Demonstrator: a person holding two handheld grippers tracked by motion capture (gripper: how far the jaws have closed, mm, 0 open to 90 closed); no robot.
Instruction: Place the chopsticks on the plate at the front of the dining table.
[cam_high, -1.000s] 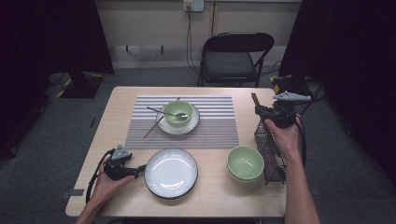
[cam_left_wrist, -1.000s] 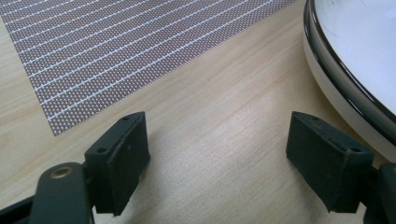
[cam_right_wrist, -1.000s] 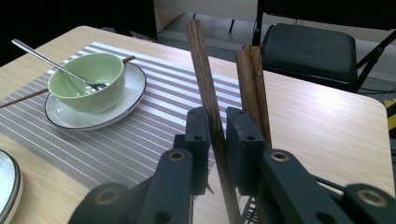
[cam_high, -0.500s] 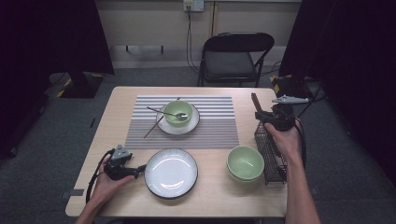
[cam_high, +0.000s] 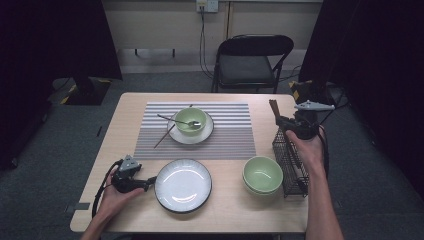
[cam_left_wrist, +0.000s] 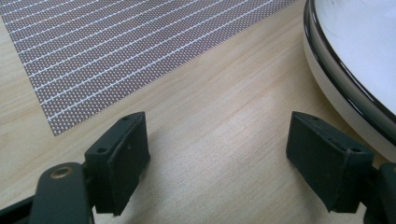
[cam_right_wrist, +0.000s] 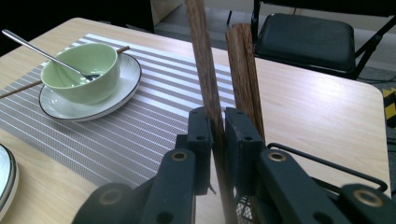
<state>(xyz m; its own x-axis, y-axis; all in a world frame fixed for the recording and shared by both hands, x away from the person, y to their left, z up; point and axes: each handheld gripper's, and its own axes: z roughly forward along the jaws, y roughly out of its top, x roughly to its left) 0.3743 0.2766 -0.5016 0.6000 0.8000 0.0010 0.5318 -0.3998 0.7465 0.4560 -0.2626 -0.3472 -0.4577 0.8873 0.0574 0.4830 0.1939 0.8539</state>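
Two sets of tongs: our right tongs (cam_right_wrist: 218, 135) had just squeezed further onto a wooden chopstick (cam_right_wrist: 204, 60) above the wire rack (cam_high: 290, 160) at the bench's right edge; our left tongs (cam_left_wrist: 219, 154) sat apart beside the near plate (cam_high: 183, 185).

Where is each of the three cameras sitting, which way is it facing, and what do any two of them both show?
High view: above the person's side, looking forward and down on the table; both forearms enter from below.
Left gripper view: rides the left gripper, low over the wood; open black fingers, white plate rim.
Right gripper view: rides the right gripper, fingers shut on a chopstick.
Shared: the striped placemat appears in all three.
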